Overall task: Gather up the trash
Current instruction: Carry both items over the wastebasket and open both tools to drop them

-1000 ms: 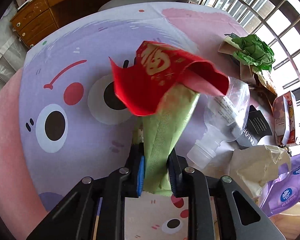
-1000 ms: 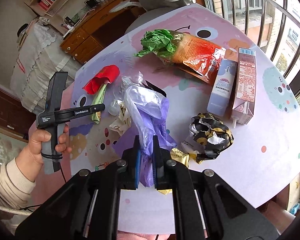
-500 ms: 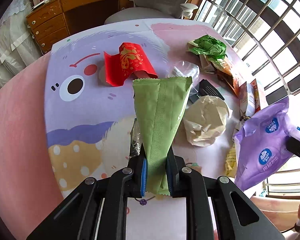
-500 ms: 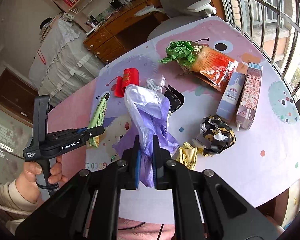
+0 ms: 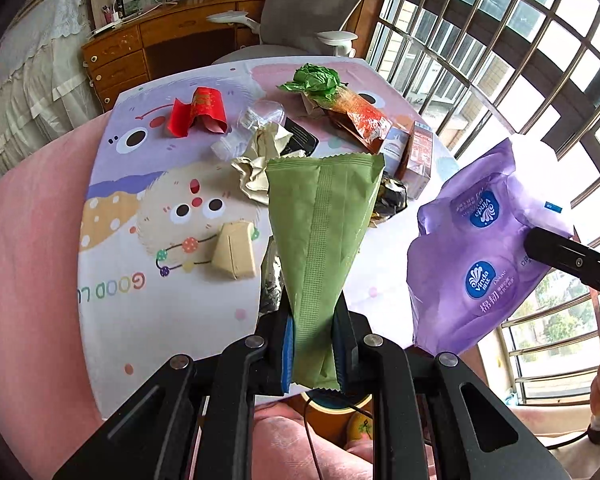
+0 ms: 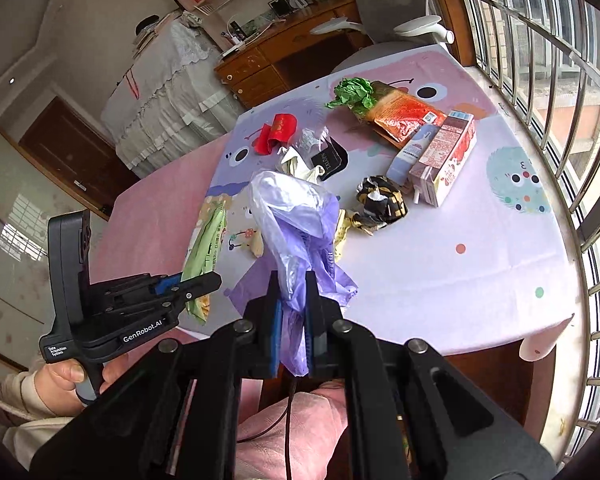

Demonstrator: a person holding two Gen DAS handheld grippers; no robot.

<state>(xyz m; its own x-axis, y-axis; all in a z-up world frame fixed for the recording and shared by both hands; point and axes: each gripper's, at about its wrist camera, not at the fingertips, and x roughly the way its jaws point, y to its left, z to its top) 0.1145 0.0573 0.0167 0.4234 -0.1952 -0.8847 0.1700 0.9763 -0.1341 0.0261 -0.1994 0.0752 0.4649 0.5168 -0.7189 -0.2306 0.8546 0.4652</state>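
My left gripper (image 5: pixel 314 346) is shut on a green snack wrapper (image 5: pixel 320 232), held up above the near edge of the table (image 5: pixel 160 320). In the right wrist view the same wrapper (image 6: pixel 204 252) hangs from the left gripper (image 6: pixel 192 284), which a hand holds at the lower left. My right gripper (image 6: pixel 291 332) is shut on a purple tissue pack wrapper (image 6: pixel 296 224), lifted over the table's front edge. That purple wrapper (image 5: pixel 484 248) also shows at the right of the left wrist view.
Trash lies across the cartoon tablecloth: a red envelope (image 5: pixel 198 114), crumpled beige paper (image 5: pixel 260 160), a tan folded packet (image 5: pixel 236 252), green paper on an orange bag (image 5: pixel 340 96), two drink cartons (image 6: pixel 440 156), a black-gold wrapper (image 6: pixel 380 200). Window bars (image 6: pixel 560 80) stand on the right.
Both grippers have pulled back and up from the trash pile toward the table's near edge, each still holding its wrapper. The red envelope has stayed on the table.
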